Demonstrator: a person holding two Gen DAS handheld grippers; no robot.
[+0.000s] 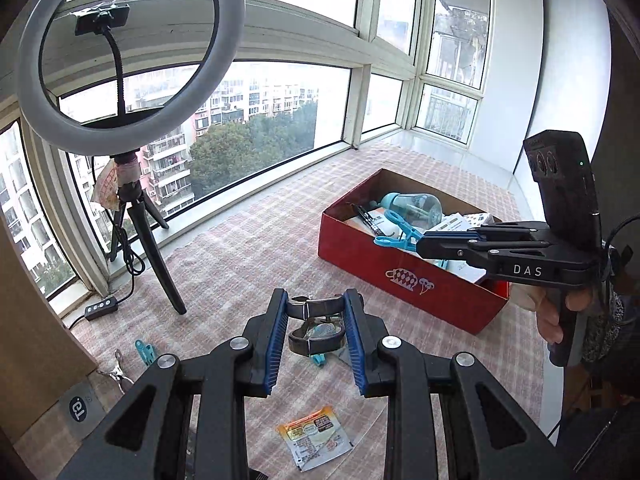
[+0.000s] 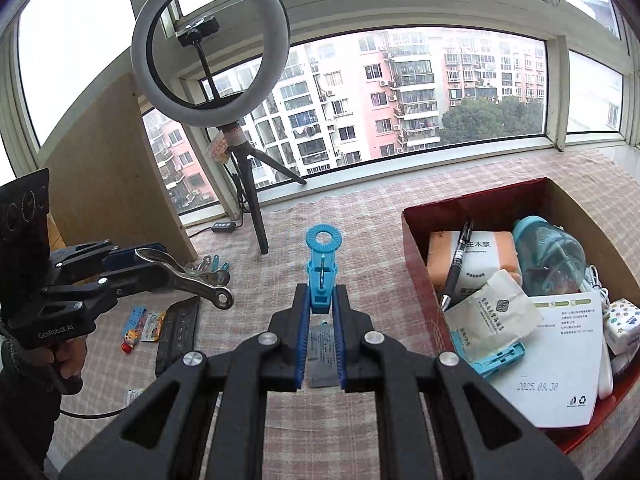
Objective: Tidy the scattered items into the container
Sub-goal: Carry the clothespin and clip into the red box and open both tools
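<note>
Jaws: left gripper (image 1: 316, 312) is closed on a metal clip (image 1: 316, 326), pads pressing its two handles from either side, clip raised off the cloth. Right gripper (image 2: 321, 300) is closed narrowly on a blue clip (image 2: 322, 268), held by its tail, ring end pointing forward.

Position: in the left view the right gripper hangs at the near rim of the red box (image 1: 400, 276), the blue clip over the box's contents. The left gripper is short of the box, above the checked cloth (image 1: 248, 248).

Box holds a bottle (image 2: 548, 256), a pen (image 2: 458, 264), paper packets and a printed sheet (image 2: 560, 360).

On the cloth outside the box: a sachet (image 1: 316, 438), a small teal clip (image 1: 145, 350), another metal clip (image 1: 116, 372), a dark flat pack (image 2: 178, 332), a small toy (image 2: 130, 340).

Stage, as judged: mid-tidy; both grippers are loaded, several items are loose.

Risks:
- Blue clip is gripped only at its tail; a tilt could pivot it in the pads, so it falls on the rim or outside.
- Metal clip's handles are curved and smooth; squeeze could spring it open or let it slip sideways.
- Both grippers converging on the one box could collide.
- Box contents are piled unevenly; a dropped clip may bounce or slide off the sheet.
</note>
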